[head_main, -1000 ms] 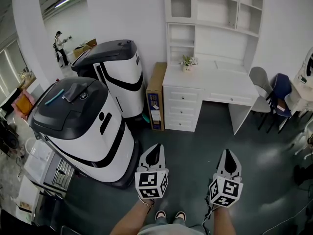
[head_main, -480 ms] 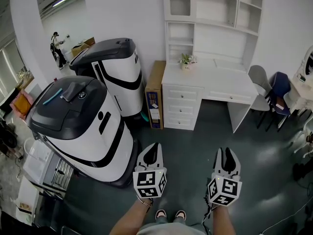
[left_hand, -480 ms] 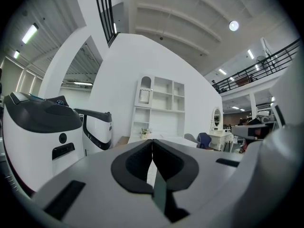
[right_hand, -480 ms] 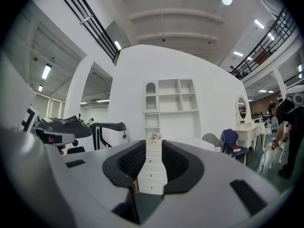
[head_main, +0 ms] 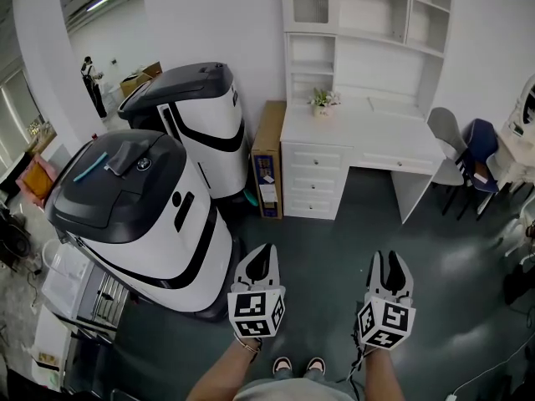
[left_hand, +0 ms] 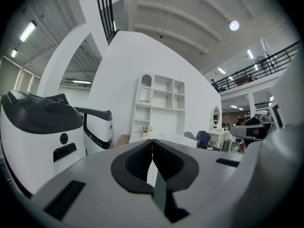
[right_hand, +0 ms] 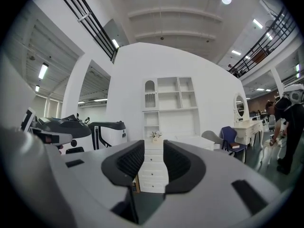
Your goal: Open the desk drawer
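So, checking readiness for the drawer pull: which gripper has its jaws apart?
The right gripper: its jaws have just been opening and stand apart with nothing between them, while the left gripper has its jaws closed together.

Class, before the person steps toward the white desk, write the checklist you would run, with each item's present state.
1. Right gripper open and empty: ok; its fingers have just been opening, nothing between them.
2. Left gripper ready to grasp: not ok; fingers together.
3. Desk within reach: not ok; it stands well ahead across the floor.
4. Drawer stack lined up: ok; seen between the right fingers.
5. Drawer stack shut: ok; every front looks flush.
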Available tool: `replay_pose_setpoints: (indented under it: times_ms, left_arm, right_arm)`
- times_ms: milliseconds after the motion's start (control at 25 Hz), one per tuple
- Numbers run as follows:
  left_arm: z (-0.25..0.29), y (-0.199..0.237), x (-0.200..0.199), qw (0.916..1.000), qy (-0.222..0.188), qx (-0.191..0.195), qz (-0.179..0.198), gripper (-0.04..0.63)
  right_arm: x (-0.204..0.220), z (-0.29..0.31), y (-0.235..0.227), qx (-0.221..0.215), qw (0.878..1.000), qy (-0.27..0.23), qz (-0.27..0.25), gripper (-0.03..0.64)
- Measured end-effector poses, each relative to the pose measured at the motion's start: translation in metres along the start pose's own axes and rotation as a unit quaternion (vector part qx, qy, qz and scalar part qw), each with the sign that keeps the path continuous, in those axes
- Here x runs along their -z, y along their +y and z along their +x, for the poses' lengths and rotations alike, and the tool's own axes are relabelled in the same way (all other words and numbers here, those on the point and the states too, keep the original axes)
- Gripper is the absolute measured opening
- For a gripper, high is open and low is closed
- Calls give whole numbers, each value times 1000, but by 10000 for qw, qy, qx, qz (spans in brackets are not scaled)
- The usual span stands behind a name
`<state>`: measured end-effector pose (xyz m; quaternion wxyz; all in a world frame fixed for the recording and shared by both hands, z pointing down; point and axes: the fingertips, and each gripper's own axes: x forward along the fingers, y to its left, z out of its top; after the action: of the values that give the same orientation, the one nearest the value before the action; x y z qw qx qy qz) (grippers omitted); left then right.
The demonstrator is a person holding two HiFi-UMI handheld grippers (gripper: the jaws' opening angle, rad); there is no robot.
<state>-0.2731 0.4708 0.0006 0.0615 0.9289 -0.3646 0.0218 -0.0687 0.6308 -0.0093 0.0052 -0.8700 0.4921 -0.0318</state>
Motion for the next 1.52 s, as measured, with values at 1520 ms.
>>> replay_pose_setpoints:
  times_ms: [1520]
  left_arm:
    - [260, 52, 21, 9974, 552, -443, -138, 18]
  right_arm:
    - [32, 291, -40, -344, 9977, 546, 214, 140]
